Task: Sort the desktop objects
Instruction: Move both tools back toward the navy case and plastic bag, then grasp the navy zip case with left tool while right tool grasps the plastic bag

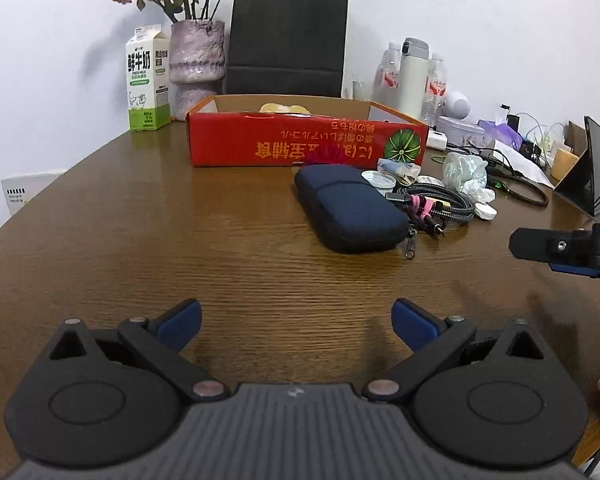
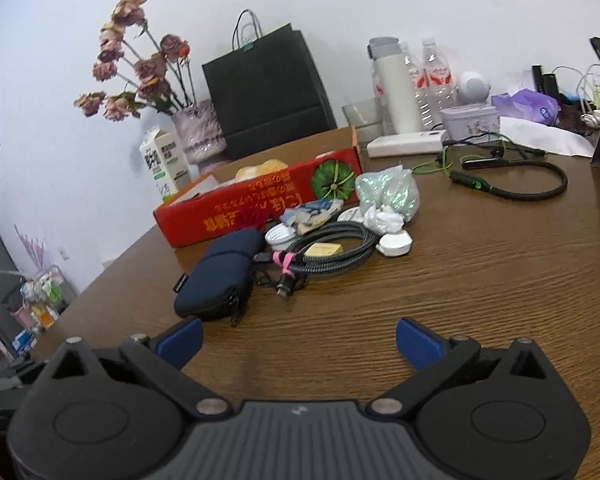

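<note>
A red cardboard box [image 1: 300, 142] [image 2: 236, 212] stands open at the back of the wooden table, with something yellow inside. In front of it lie a navy zip pouch [image 1: 348, 208] [image 2: 220, 276], a coiled braided cable [image 1: 440, 202] [image 2: 332, 252], a white round case [image 1: 485, 211] [image 2: 394, 245], a crumpled plastic bag [image 1: 464, 172] [image 2: 388, 190] and small wrappers [image 2: 312, 214]. My left gripper [image 1: 296, 318] is open and empty above bare table, short of the pouch. My right gripper [image 2: 298, 340] is open and empty, just short of the pouch and cable; it also shows in the left wrist view [image 1: 540, 246].
A milk carton [image 1: 147, 80], a vase of dried roses [image 1: 196, 68] and a black paper bag [image 1: 286, 40] stand at the back. Bottles and a flask [image 2: 412, 84], a power bank [image 2: 406, 144], a neckband headset [image 2: 512, 184] and a dark stand [image 1: 592, 168] crowd the right.
</note>
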The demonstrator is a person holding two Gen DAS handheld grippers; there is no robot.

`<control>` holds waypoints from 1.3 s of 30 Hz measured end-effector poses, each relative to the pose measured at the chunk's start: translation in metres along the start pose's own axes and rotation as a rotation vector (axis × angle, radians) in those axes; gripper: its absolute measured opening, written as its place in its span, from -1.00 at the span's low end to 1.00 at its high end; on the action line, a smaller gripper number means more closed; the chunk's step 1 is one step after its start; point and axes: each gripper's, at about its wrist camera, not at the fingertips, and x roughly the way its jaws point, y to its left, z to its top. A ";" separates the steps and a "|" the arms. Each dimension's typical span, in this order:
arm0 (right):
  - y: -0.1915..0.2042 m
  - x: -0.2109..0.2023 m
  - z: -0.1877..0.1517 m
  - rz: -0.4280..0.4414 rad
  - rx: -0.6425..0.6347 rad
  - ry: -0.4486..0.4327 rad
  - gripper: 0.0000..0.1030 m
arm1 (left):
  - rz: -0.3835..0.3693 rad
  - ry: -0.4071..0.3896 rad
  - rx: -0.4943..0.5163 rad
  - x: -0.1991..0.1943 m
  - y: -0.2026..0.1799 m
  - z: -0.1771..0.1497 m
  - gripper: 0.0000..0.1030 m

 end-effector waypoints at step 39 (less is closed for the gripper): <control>-0.054 0.140 0.112 -0.225 -0.092 0.050 -0.26 | -0.073 0.108 -0.049 0.131 -0.022 0.090 0.53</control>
